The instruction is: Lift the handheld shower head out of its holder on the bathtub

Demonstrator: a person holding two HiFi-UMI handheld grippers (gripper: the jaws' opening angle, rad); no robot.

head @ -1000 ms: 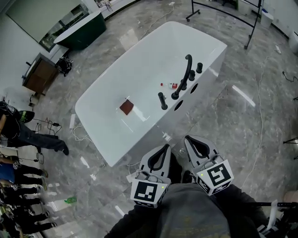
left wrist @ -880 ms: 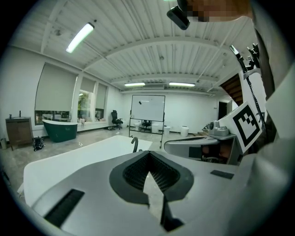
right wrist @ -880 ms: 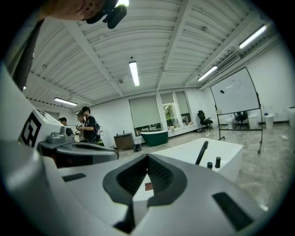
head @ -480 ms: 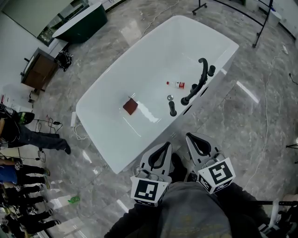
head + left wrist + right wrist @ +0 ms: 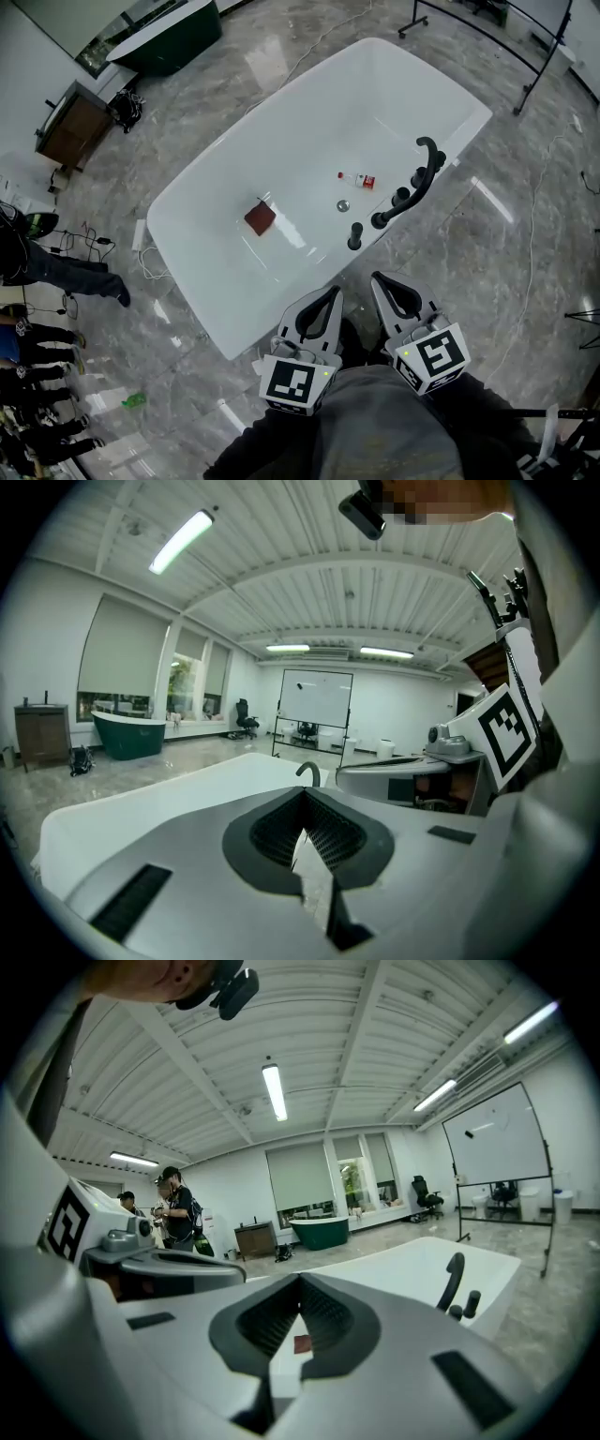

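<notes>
A person stands at the near long side of a white bathtub (image 5: 208, 281), with the left claw (image 5: 330, 298) and the right claw (image 5: 382, 284) held side by side at waist level. Each claw's jaws are closed on nothing, and both are well short of the tub. On the rim ahead of the right claw is a row of black fittings. The slim upright wand at its near end (image 5: 355, 236) looks to be the handheld shower head, seated in its holder. Beyond it are low knobs and a tall curved spout (image 5: 419, 180). A small red-labelled bottle (image 5: 359, 178) and a red-brown square (image 5: 260, 218) lie on the tub floor, clear of the job. The step in hand is the approach. To do it well, the right claw, being the nearer, should probably open before it arrives. It should come at the wand from the open side away from the spout and close on the shaft. The lift should then go straight up along the holder's line, since a sideways pull would likely bind the wand or knock the neighbouring knobs. Any hose under the wand is not visible, so the lift should be slow.
</notes>
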